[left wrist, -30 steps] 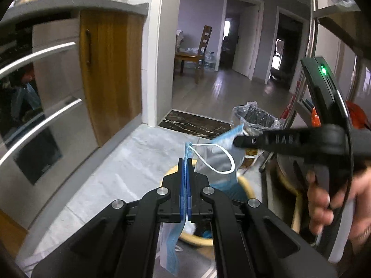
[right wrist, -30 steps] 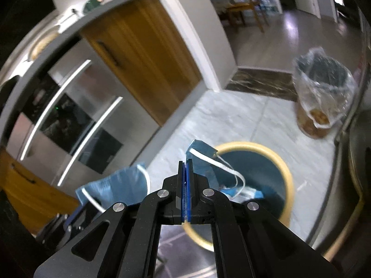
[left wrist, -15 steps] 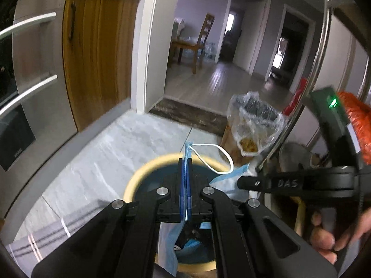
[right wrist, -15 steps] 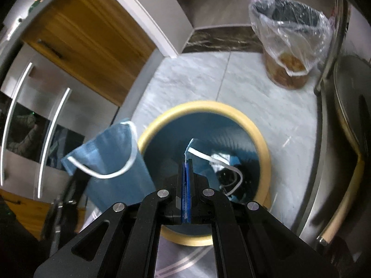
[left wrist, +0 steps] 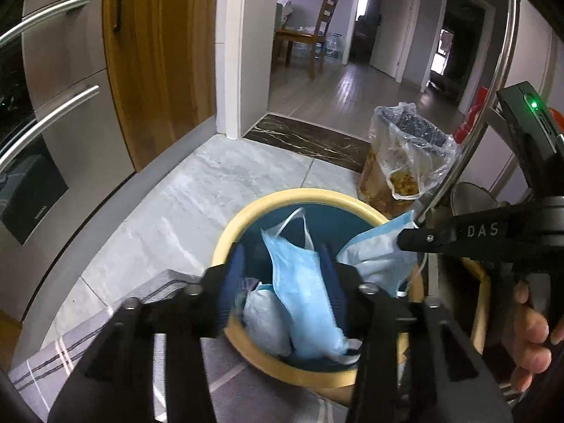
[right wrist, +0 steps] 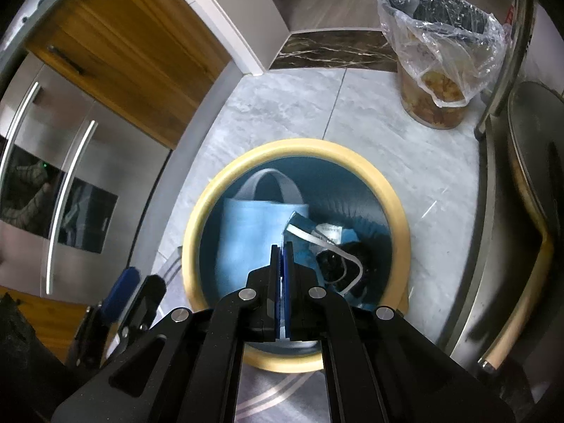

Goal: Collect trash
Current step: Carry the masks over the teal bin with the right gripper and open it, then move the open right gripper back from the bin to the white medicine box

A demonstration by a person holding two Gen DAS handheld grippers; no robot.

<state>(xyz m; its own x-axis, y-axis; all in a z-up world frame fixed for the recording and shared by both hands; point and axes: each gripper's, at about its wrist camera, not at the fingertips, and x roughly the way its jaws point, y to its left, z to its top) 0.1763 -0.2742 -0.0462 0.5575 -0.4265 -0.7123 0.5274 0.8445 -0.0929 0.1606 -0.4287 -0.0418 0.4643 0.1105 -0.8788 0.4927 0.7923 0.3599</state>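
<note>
The left gripper [left wrist: 282, 271] is standing half open over the bin [left wrist: 246, 211], its jaws having just been opening; its face mask [left wrist: 303, 292] is dropping between them into the bin. The right gripper [right wrist: 282, 257] is pinching a second mask [right wrist: 299, 236] above the bin's middle. Next, it needs opening. Beyond the bin is sitting a bagged pail [right wrist: 437, 81].

pale blue mask [left wrist: 303, 282], teal yellow-rimmed bin [left wrist: 246, 218]
</note>
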